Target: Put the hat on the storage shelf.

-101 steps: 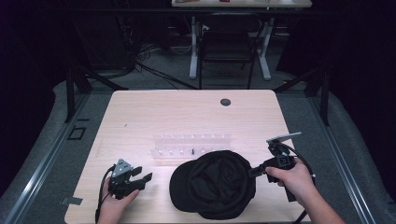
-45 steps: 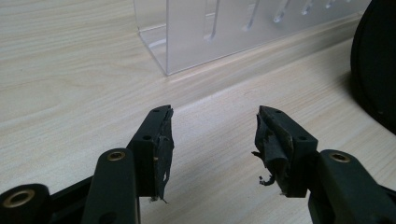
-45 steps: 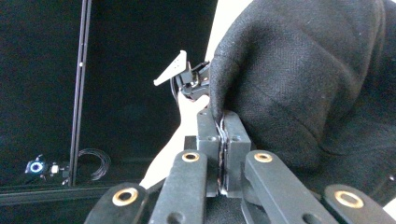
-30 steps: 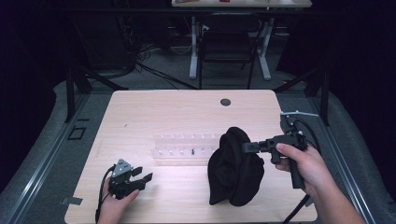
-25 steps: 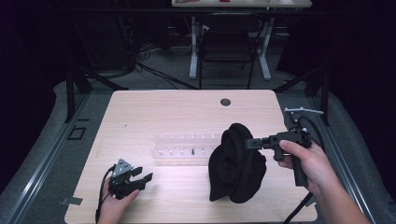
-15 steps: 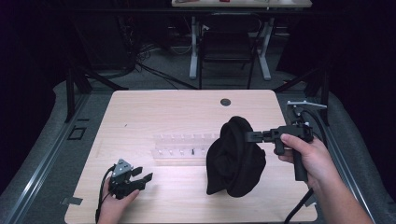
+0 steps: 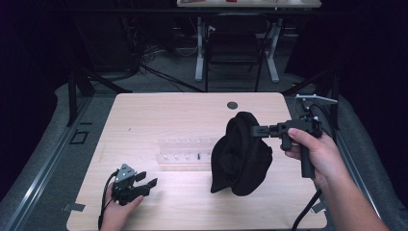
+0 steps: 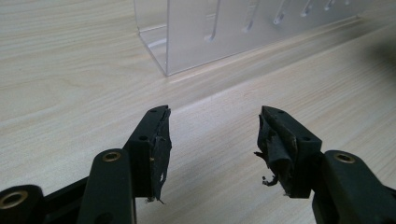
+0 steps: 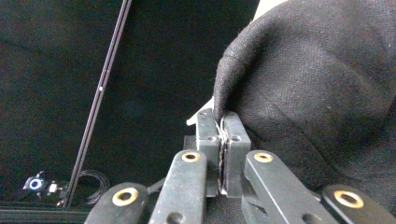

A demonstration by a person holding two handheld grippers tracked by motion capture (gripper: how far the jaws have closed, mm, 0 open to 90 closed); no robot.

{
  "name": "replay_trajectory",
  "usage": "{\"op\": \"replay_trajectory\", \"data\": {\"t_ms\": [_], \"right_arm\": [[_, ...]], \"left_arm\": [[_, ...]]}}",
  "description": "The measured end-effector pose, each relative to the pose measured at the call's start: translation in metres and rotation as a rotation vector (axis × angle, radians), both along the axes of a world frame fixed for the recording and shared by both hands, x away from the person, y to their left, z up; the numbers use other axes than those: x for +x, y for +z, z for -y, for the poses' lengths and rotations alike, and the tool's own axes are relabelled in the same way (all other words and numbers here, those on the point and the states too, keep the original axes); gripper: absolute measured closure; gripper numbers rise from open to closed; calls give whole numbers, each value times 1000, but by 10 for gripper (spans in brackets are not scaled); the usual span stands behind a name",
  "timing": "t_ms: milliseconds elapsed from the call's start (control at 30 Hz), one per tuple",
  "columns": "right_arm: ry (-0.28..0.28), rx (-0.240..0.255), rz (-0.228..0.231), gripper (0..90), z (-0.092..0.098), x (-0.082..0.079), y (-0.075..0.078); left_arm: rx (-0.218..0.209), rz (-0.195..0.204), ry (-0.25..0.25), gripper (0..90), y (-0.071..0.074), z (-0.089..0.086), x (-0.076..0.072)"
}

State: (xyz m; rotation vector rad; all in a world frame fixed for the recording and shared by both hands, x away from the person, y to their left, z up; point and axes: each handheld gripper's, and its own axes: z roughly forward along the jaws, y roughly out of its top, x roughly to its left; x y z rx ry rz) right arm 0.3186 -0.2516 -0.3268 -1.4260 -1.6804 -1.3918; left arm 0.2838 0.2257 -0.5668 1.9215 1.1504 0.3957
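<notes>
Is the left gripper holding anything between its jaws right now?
No, the left gripper stands open over bare table, nothing between its jaws.

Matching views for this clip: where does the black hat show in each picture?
High view: the hat hangs right of centre, pinched by the right gripper.
Left gripper view: a dark blur at the far right edge may be it; I cannot tell.
Right gripper view: the hat covers the right half, its edge between the shut jaws.
Shared landmark: the clear rack.
</notes>
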Motion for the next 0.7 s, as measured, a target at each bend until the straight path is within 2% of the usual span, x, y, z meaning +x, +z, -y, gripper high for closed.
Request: {"op": "replay_trajectory", "data": {"t_ms": [433, 700], "right_arm": [[-26, -10, 29, 886, -6, 14, 19], [-49, -26, 44, 886, -10, 26, 22]], "left_arm": [[0, 5, 0, 431, 1, -2, 0], [-9, 11, 6, 429, 1, -3, 0]]}}
